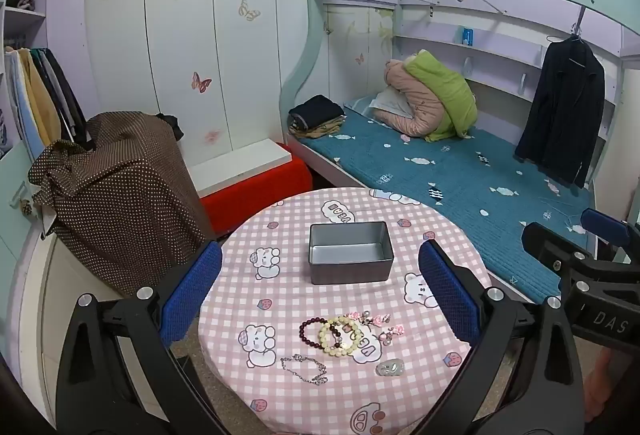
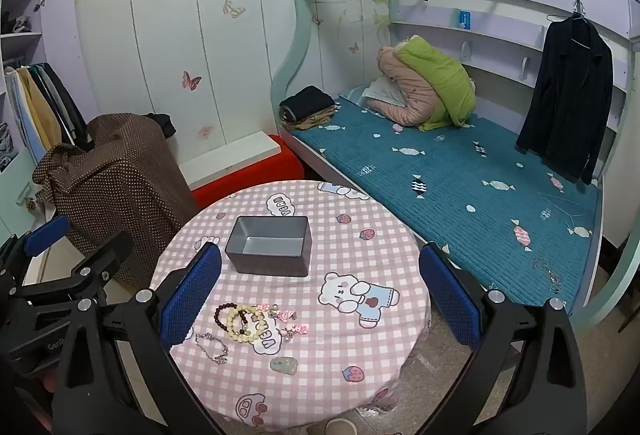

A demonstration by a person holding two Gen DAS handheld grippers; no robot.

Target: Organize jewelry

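Observation:
An empty grey metal box (image 1: pixel 350 253) (image 2: pixel 269 251) stands on the round table with a pink checked cloth (image 1: pixel 280 299) (image 2: pixel 360 267). Nearer me lie a dark red bead bracelet (image 1: pixel 308 331) (image 2: pixel 219 315), a cream bead bracelet (image 1: pixel 338 333) (image 2: pixel 244 321), pink charm pieces (image 1: pixel 380 323) (image 2: pixel 288 319), a silver chain (image 1: pixel 304 369) (image 2: pixel 212 347) and a pale green pendant (image 1: pixel 389 368) (image 2: pixel 283 364). My left gripper (image 1: pixel 320 295) is open above the jewelry. My right gripper (image 2: pixel 320 291) is open to the right of it. Both are empty.
A bed with a teal mattress (image 1: pixel 460 171) lies right of the table. A brown dotted cloth covers furniture (image 1: pixel 120 195) at the left. A red stool with a white board (image 1: pixel 252 175) stands behind the table. The right gripper shows in the left wrist view (image 1: pixel 588 263).

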